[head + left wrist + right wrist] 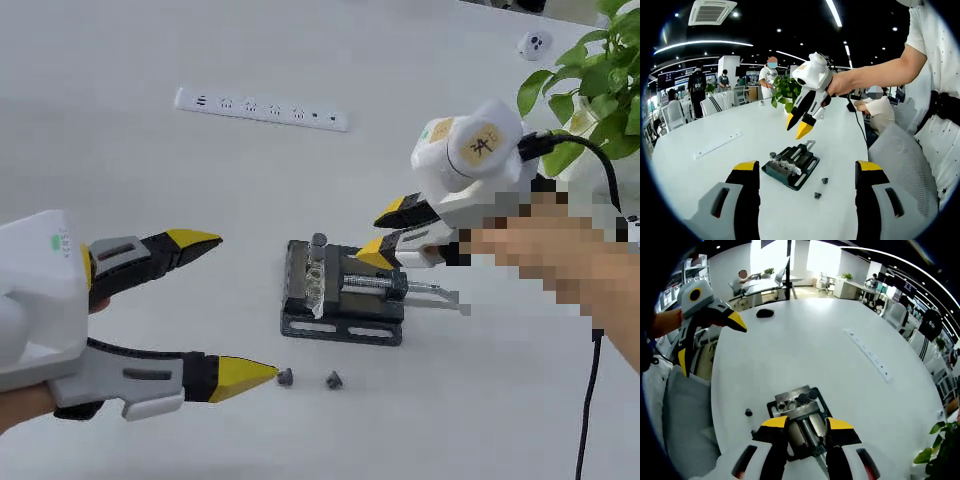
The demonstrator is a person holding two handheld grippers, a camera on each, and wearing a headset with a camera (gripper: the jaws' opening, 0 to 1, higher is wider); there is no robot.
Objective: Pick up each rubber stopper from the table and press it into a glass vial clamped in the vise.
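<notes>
Two stoppers (285,377) beside vise (345,308), left claw (243,305) spread, right claw (369,240) parted

Vials (316,285) in the vise (345,325) blur together, too small to count; the plant (588,85) far right of it is edge-cropped.

Parted jaws of right gripper (807,423), vise (790,392) with vials (790,403) just beyond, loose stopper (748,412) on table (805,340)

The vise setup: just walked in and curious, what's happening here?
A person holds a yellow-tipped gripper in each hand over a white table. The left gripper, open, is beside two small grey rubber stoppers lying loose. The right gripper, open and empty, hovers by the black metal vise clamping clear glass vials, one already stoppered.
</notes>
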